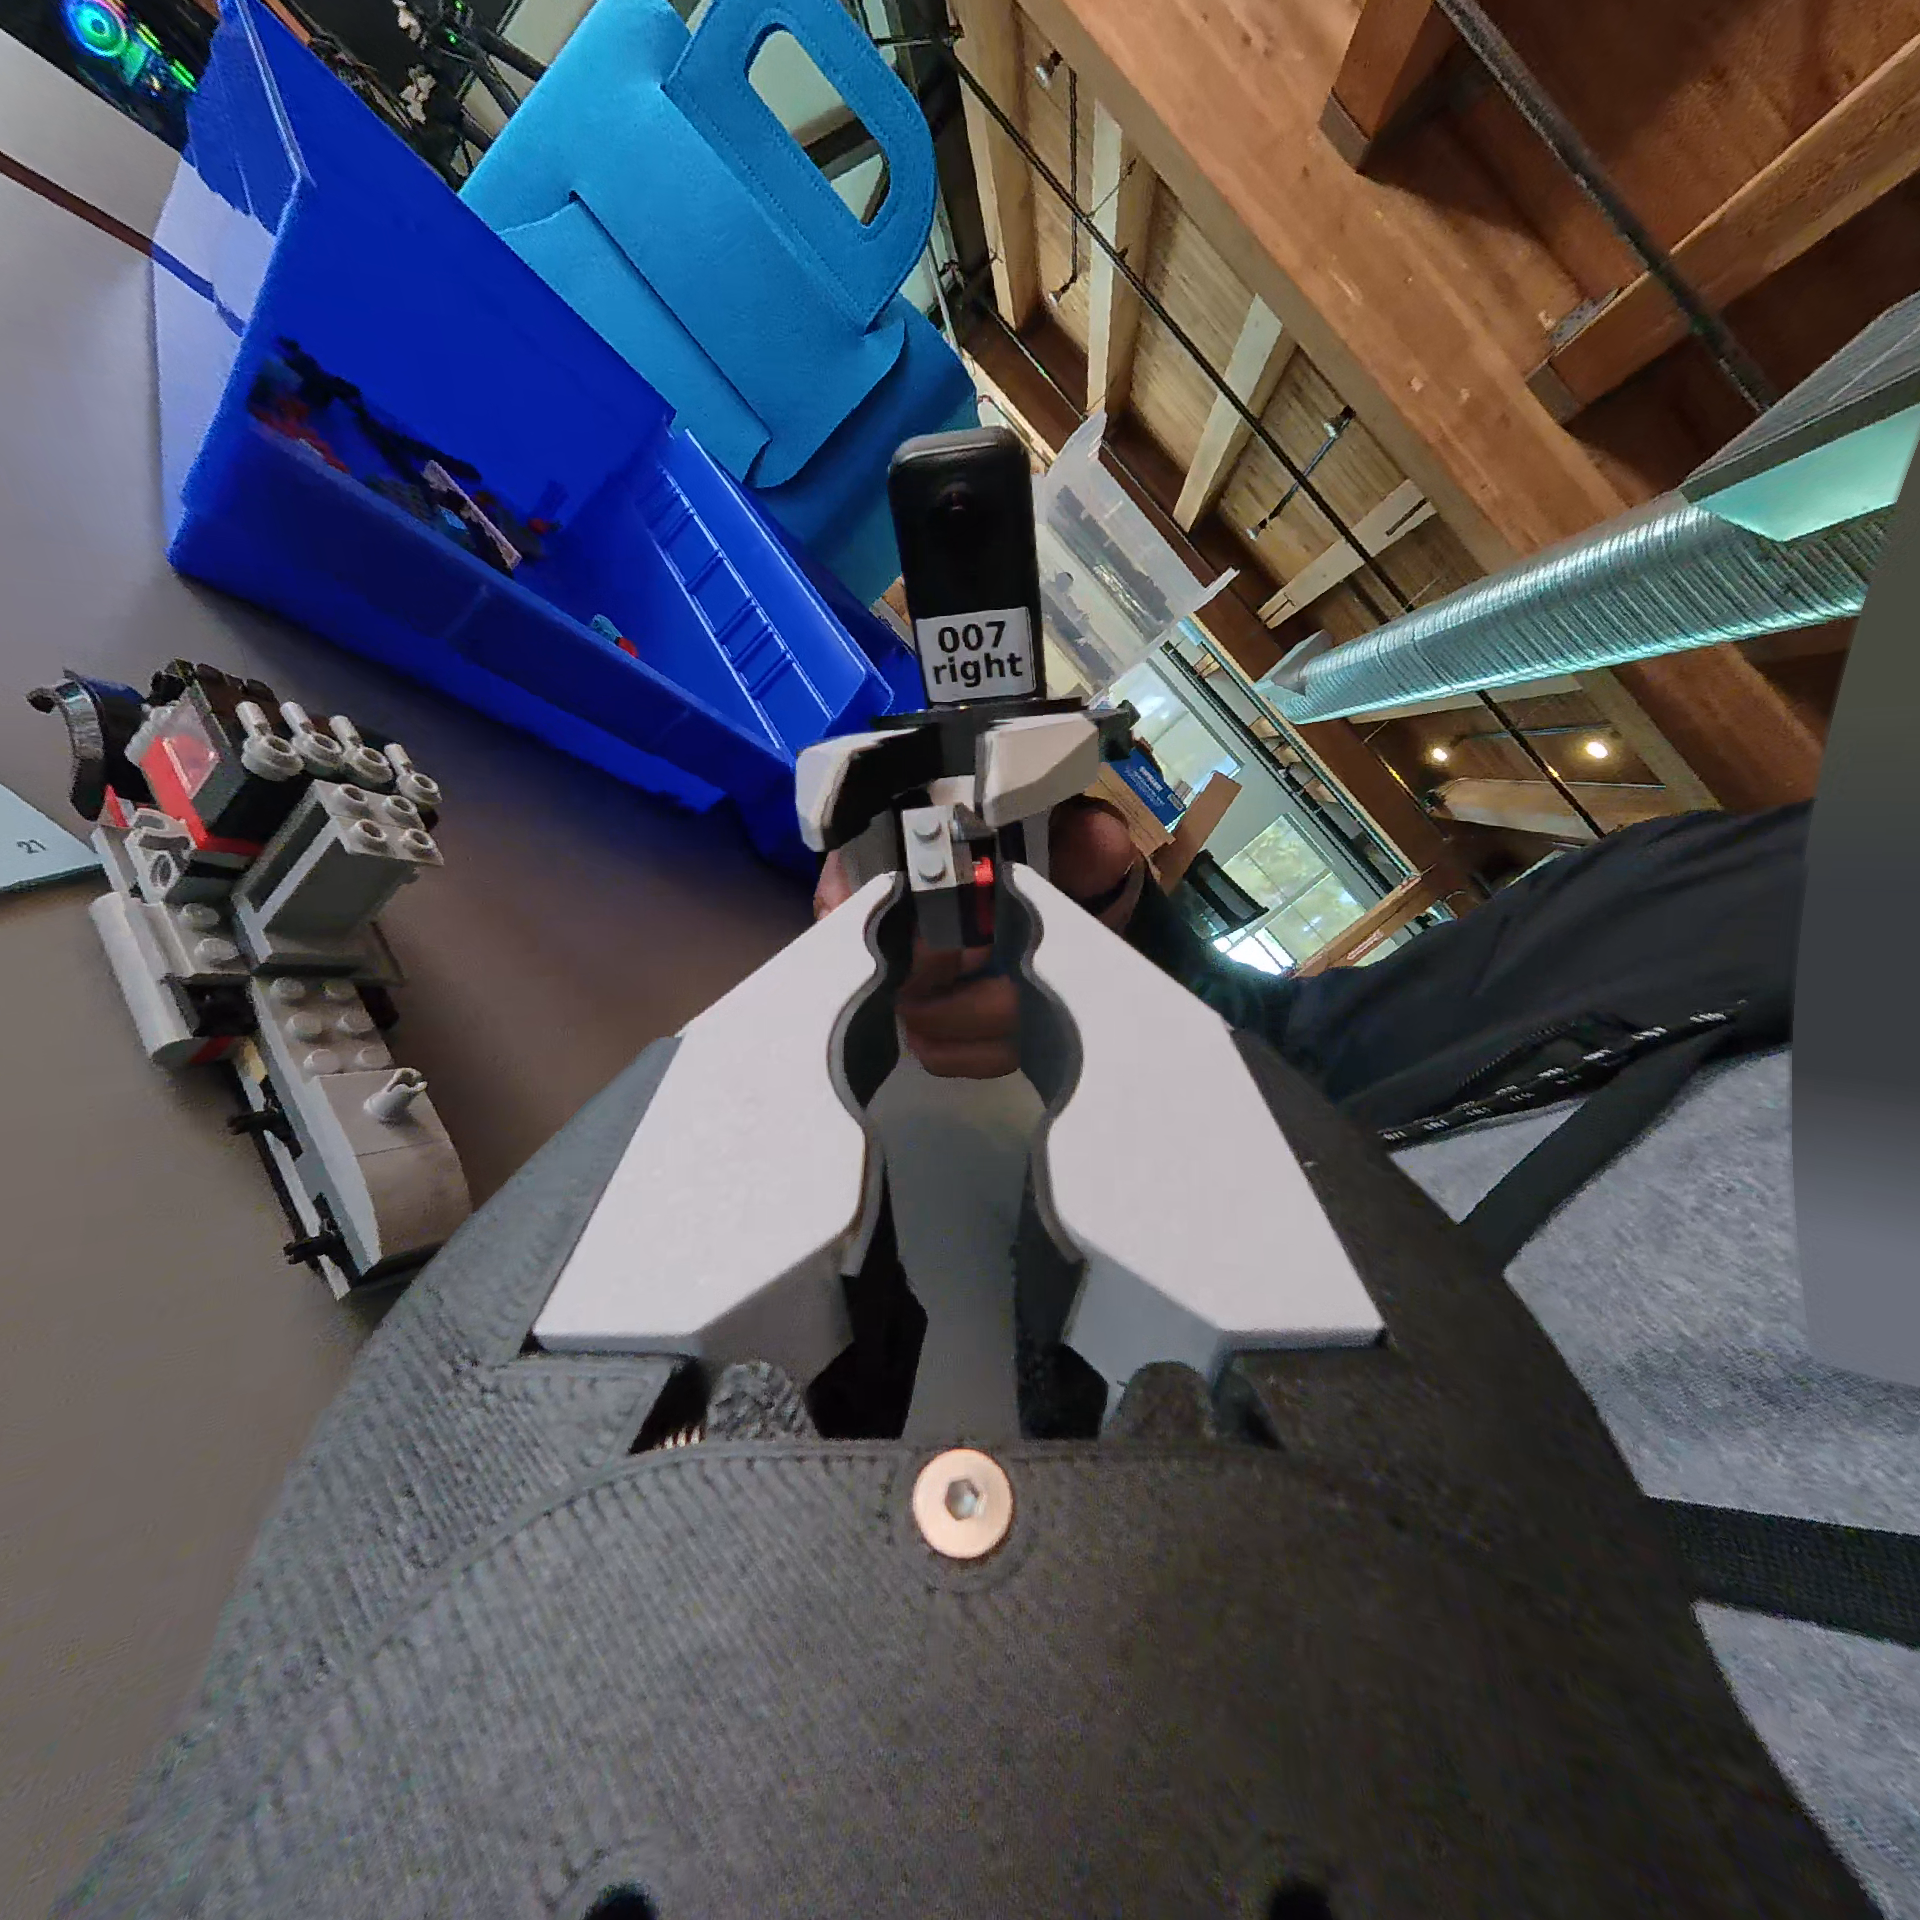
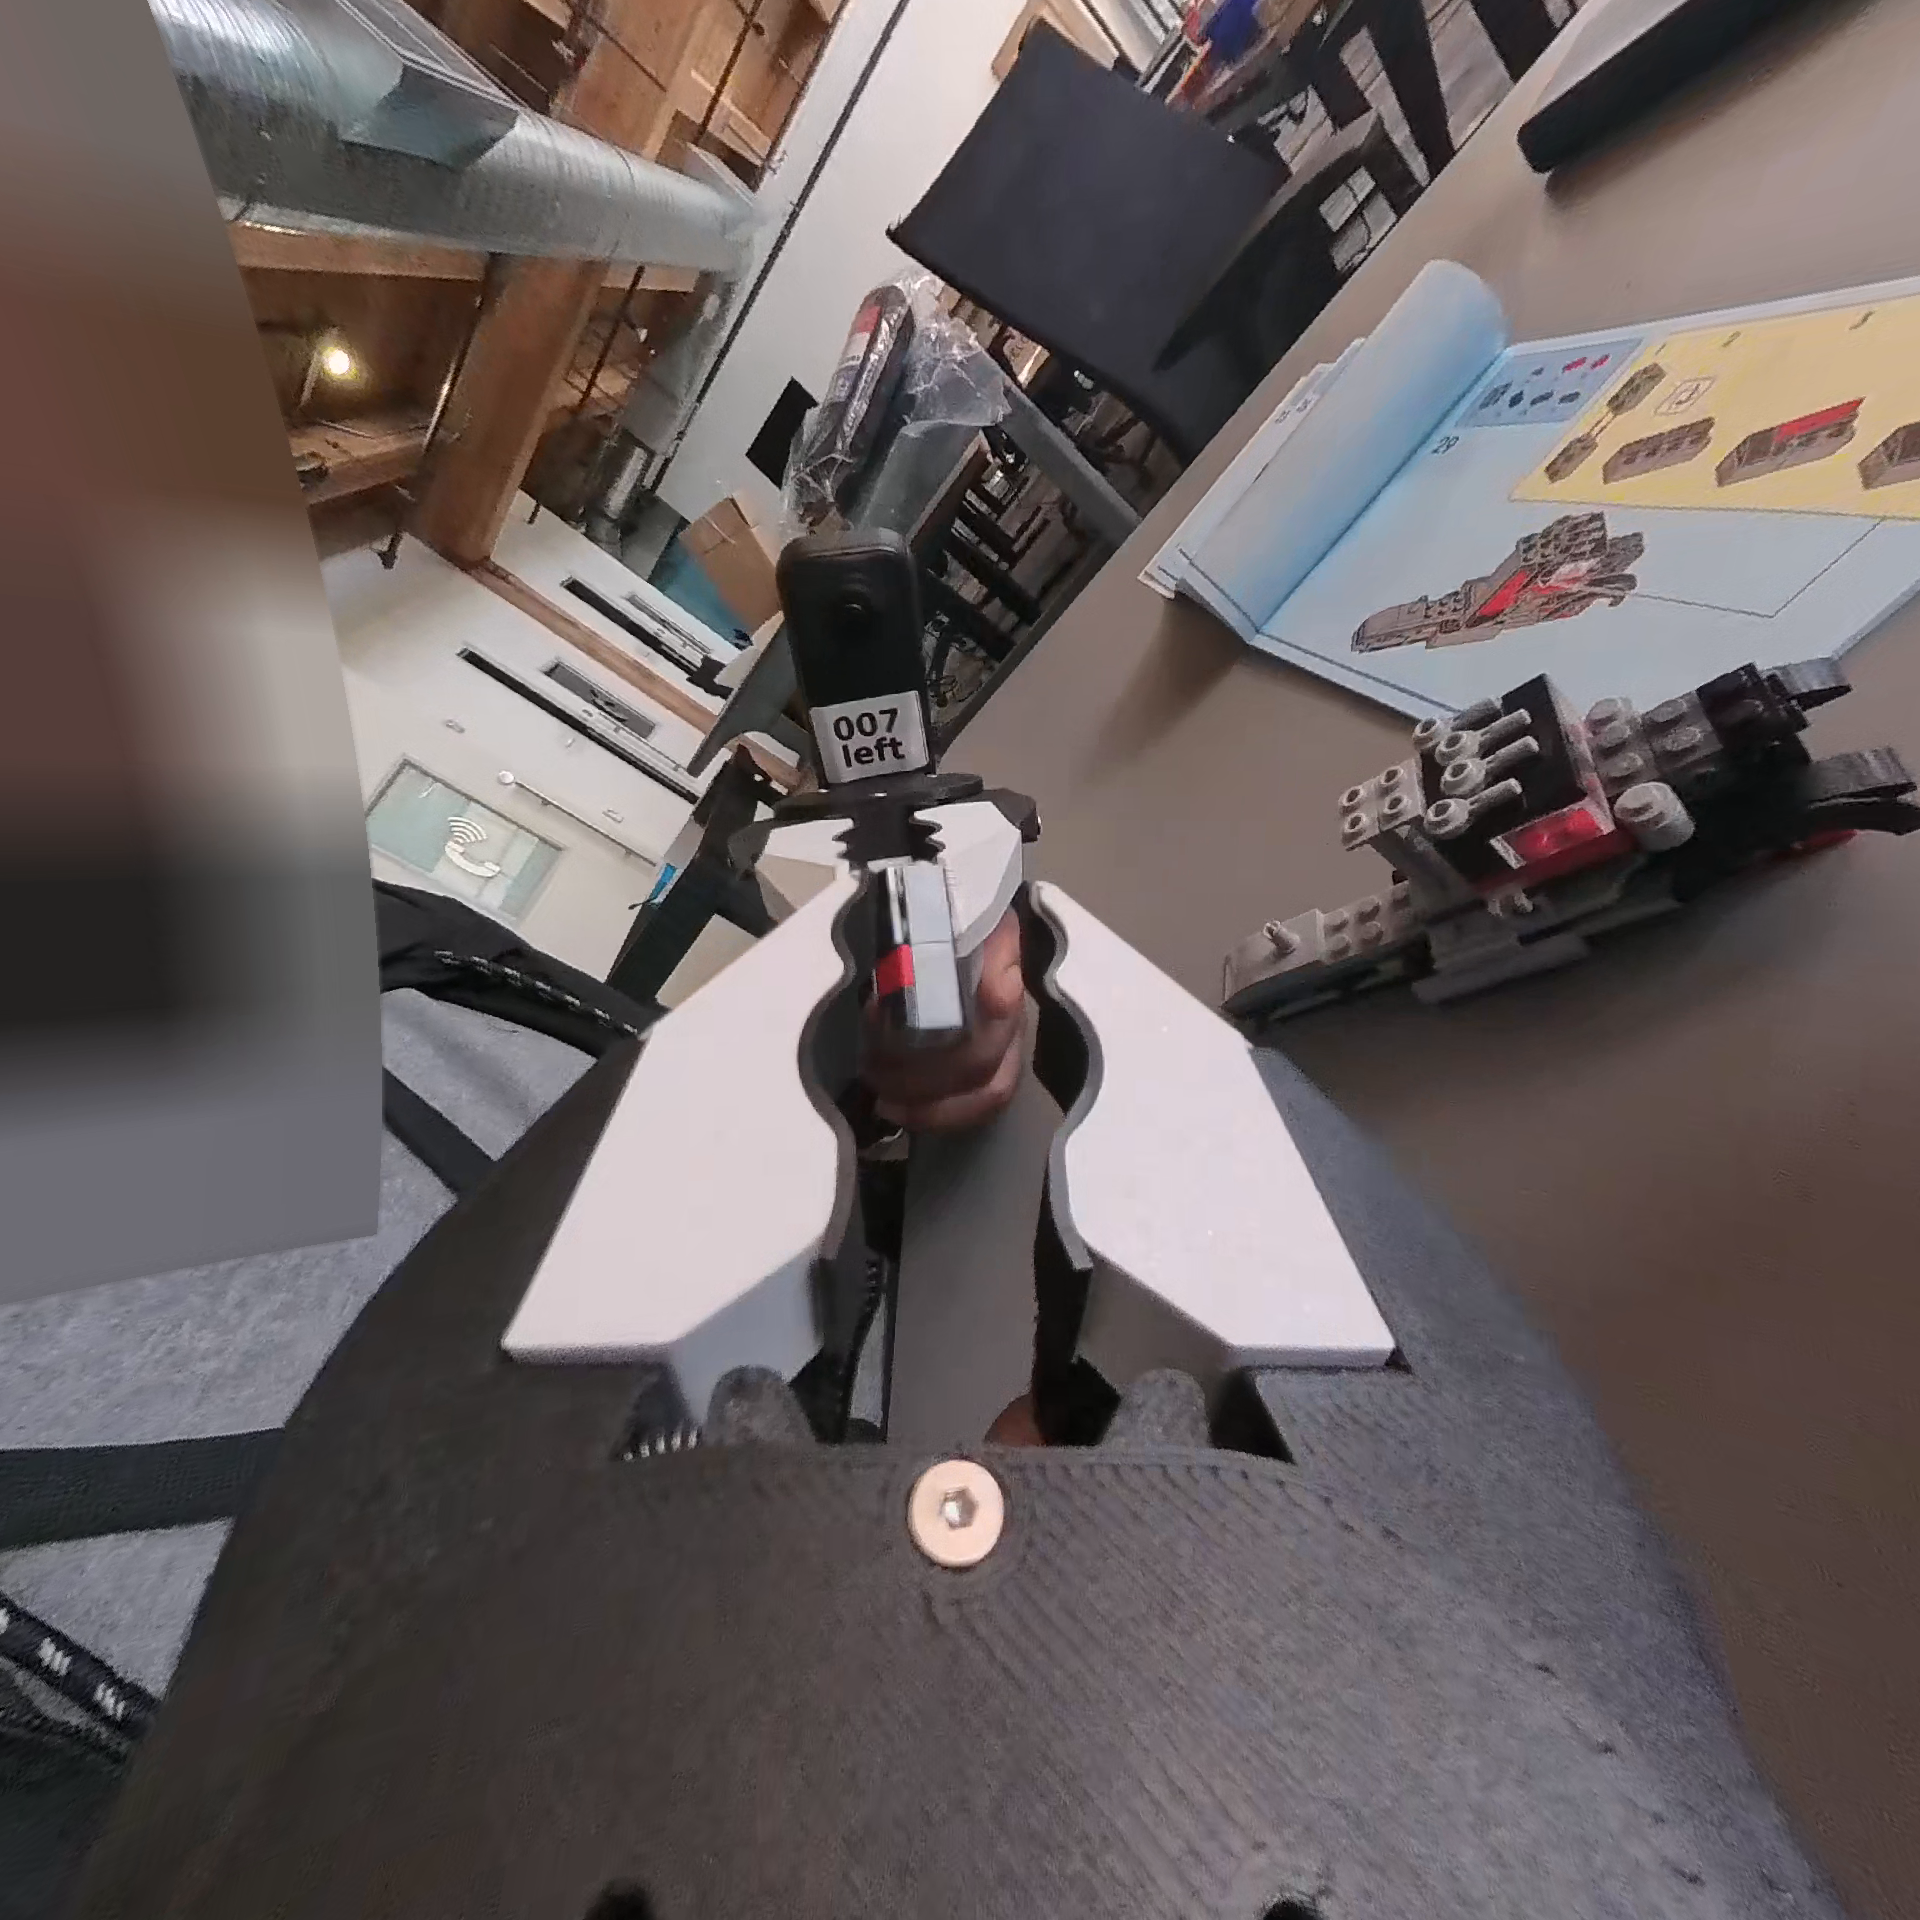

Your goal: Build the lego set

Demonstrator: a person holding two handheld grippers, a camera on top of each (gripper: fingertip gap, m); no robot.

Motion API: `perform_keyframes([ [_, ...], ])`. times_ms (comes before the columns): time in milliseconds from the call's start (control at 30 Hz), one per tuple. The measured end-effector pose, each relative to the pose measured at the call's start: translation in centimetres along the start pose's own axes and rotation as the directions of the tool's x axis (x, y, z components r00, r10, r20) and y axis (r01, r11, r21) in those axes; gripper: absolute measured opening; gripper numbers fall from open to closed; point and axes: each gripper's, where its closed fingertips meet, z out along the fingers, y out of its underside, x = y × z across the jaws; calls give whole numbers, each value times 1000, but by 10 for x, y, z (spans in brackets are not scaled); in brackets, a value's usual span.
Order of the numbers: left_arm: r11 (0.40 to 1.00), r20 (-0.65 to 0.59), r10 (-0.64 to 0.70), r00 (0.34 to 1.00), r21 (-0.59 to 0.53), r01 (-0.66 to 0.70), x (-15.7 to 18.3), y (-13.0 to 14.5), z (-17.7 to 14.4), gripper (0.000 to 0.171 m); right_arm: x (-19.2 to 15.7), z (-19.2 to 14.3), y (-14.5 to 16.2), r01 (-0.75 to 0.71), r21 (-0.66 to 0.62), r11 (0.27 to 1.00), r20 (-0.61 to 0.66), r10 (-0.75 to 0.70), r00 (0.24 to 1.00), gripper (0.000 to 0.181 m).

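Note:
A small grey Lego sub-assembly with red and black parts point(image 1: 943, 891) is held in the air between my two grippers, which face each other tip to tip. My left gripper point(image 1: 958, 883) is shut on one end of it. My right gripper point(image 2: 940, 891) closes around the other end; the piece point(image 2: 920, 961) sits between its white fingers. The right gripper also shows head-on in the left wrist view point(image 1: 940, 784), and the left gripper in the right wrist view point(image 2: 935, 852). The larger grey, black and red Lego model point(image 1: 260, 935) lies on the brown table point(image 1: 582, 935), apart from both grippers; it also shows in the right wrist view point(image 2: 1558, 862).
A blue bin point(image 1: 436, 343) holding loose Lego pieces point(image 1: 416, 478) stands behind the model, with a light blue felt bag point(image 1: 727, 208) inside it. An open instruction booklet point(image 2: 1507, 520) lies beyond the model. A person's hand point(image 2: 971, 1049) grips each handle. Less than 4 cm separates the two grippers' tips.

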Motion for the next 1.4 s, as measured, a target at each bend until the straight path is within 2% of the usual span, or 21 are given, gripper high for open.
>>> perform_keyframes([
  [300, 997, 33, 79, 996, -16, -79, -1, 0, -1, 15, -5, 0, 3, -14, 3, 1000, 43, 14, 999, 15],
  [500, 991, 42, 135, 990, -30, -134, 1, 0, -1, 15, -8, 0, 3, -10, 21, 1000, 60, 9, 998, 15],
  [1133, 985, 36, 167, 985, -52, -165, 2, 1, -1, 16, -6, -1, 5, 69, 60, 996, 26, -71, 997, 13],
  [1333, 990, -8, 141, 990, 4, -141, 3, 0, -2, 15, -9, -1, 1, 73, 91, 993, 22, -75, 997, 12],
  [1400, 988, -13, 151, 988, 33, -151, 4, -4, -4, 15, -10, -5, -4, 63, 130, 989, 33, -68, 997, 22],
])
